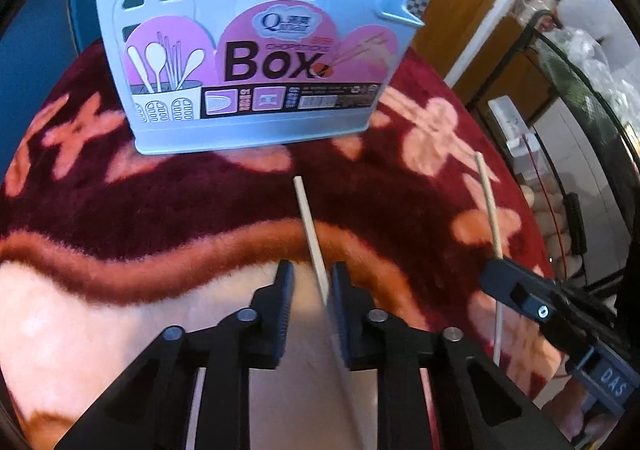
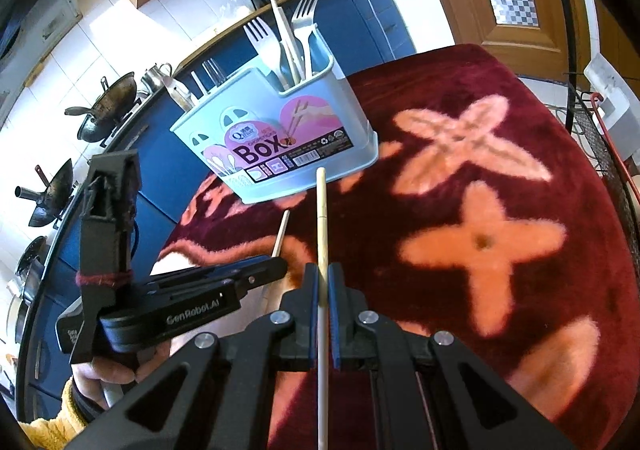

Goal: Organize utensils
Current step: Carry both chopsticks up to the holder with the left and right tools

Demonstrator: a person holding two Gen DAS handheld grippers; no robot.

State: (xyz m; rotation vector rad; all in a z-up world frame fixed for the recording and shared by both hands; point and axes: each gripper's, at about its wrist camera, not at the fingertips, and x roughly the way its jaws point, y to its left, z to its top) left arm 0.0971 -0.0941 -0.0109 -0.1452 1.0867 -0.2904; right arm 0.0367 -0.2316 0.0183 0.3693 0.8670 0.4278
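Note:
A light blue utensil box (image 1: 248, 50) with a pink "Box" label stands upright on the red blanket; the right wrist view shows it (image 2: 280, 142) holding forks and a chopstick. My left gripper (image 1: 312, 278) has a pale chopstick (image 1: 310, 234) between its fingers, pointing toward the box; a gap remains on the left side. My right gripper (image 2: 323, 278) is shut on a second chopstick (image 2: 322, 218), also pointing at the box. The right gripper shows in the left wrist view (image 1: 496, 262) with its chopstick (image 1: 488, 202). The left gripper shows in the right wrist view (image 2: 280, 266).
The dark red blanket with pink flower shapes (image 2: 480, 242) covers the table. A blue kitchen counter with woks (image 2: 104, 110) lies behind at left. A black wire rack (image 1: 580, 130) stands at right beyond the table edge.

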